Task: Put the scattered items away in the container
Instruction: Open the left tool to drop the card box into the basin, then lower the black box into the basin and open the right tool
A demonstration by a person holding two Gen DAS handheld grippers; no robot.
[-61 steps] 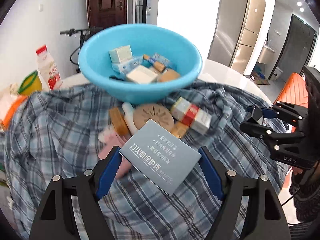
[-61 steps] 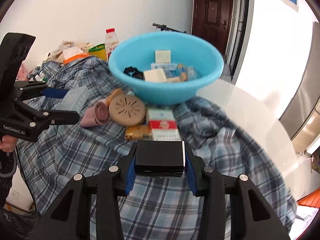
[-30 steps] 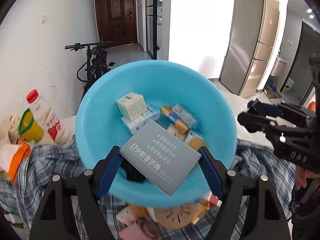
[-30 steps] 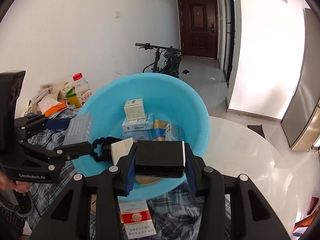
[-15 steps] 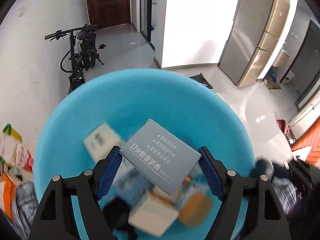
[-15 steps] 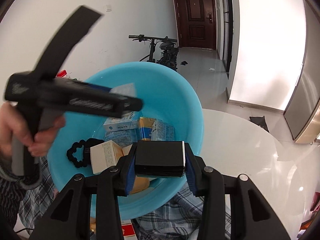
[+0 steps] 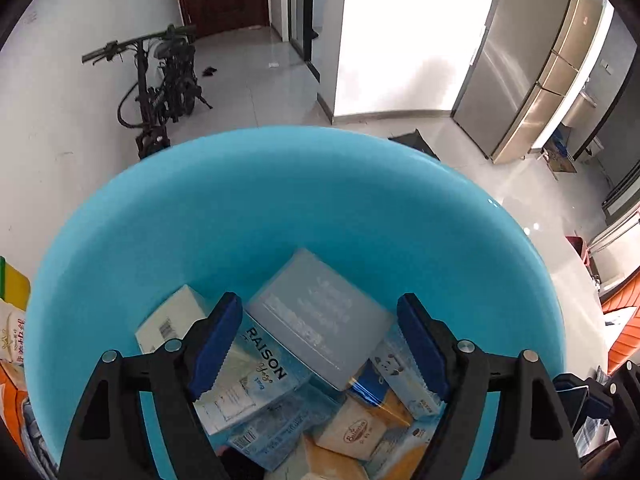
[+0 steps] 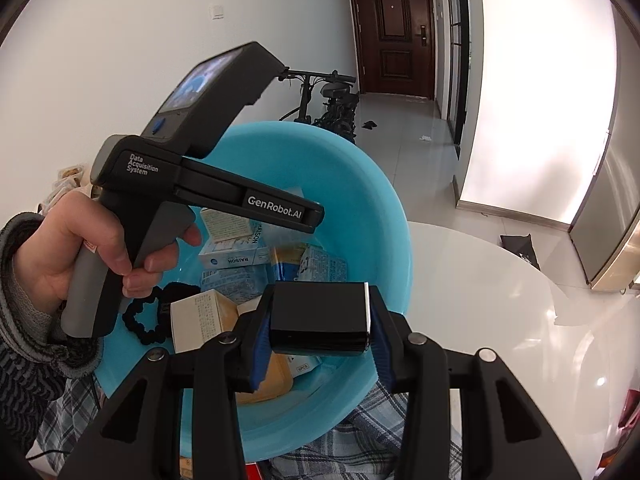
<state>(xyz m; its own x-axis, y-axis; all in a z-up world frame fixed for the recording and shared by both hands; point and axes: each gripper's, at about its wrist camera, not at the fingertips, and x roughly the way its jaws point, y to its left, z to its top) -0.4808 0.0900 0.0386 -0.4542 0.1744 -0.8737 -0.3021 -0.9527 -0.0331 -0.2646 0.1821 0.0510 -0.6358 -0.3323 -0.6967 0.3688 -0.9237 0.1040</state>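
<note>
In the left wrist view my left gripper [image 7: 319, 307] hangs over the blue basin [image 7: 304, 184], pointing steeply down. Its jaws are opening. The grey box [image 7: 316, 320] lies blurred between them on the packs below, and the pads stand off its sides. Under it are a RAISON box [image 7: 256, 376] and a white carton [image 7: 172, 320]. In the right wrist view my right gripper [image 8: 320, 300] is shut on a black box [image 8: 320, 320] above the near rim of the basin [image 8: 360, 184]. A hand [image 8: 80, 248] holds the left tool over the basin's left half.
The basin stands on a plaid cloth [image 8: 380, 420] over a white round table [image 8: 500, 300]. A black bead band [image 8: 148, 320] lies inside the basin. Food packs [image 7: 12, 320] sit at its left. A bicycle [image 7: 160, 92] and a steel fridge [image 7: 540, 80] stand beyond.
My left gripper has moved in over the basin and tipped down, its jaws have spread, and the grey box has dropped out of them. The right gripper keeps its grip and has barely shifted.
</note>
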